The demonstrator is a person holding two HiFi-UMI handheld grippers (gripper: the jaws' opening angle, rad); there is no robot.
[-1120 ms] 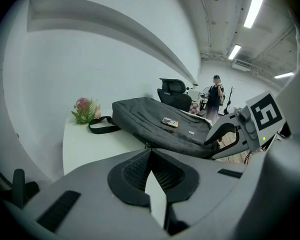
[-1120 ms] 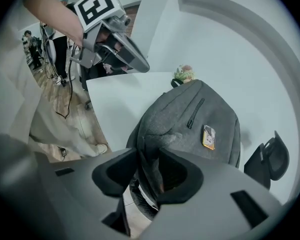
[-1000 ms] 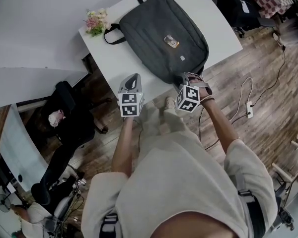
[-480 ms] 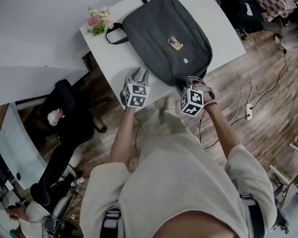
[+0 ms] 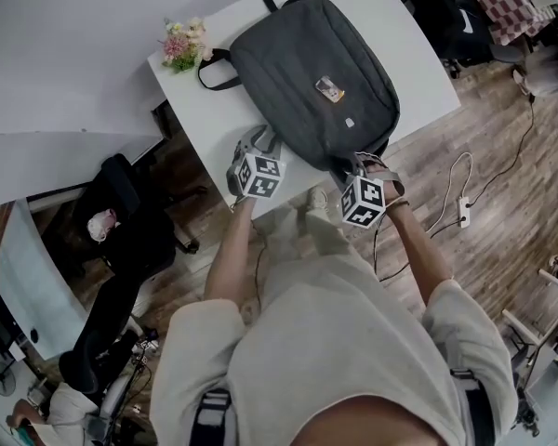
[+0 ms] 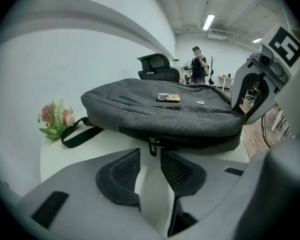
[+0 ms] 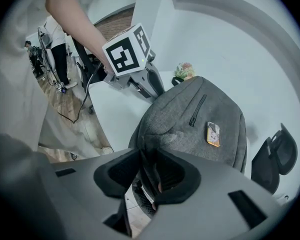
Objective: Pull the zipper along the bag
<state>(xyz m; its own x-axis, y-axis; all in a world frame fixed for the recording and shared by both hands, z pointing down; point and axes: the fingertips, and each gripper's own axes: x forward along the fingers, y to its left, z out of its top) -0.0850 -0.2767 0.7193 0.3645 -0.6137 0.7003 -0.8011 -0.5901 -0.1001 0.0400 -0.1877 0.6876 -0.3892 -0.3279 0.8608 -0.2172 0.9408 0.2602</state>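
A dark grey backpack [image 5: 307, 72] lies flat on the white table [image 5: 209, 110]. Its small metal zipper pull [image 6: 152, 146] hangs on the near side seam. My left gripper [image 6: 150, 155] stands right before that pull; its jaws are opening and the pads do not touch it. In the head view the left gripper [image 5: 260, 141] is at the bag's near left edge. My right gripper [image 7: 147, 156] is shut on a fold of the bag's fabric at its near corner, where the head view also shows the right gripper [image 5: 358, 162].
A small bunch of flowers [image 5: 179, 43] stands at the table's left corner beside the bag's black strap [image 6: 77, 134]. A black office chair [image 5: 121, 212] is on the floor to the left. A cable and power strip [image 5: 465, 207] lie on the wooden floor at right.
My left gripper has moved forward to the bag's near edge and its jaws have spread apart. The right gripper has stayed at the bag's corner.
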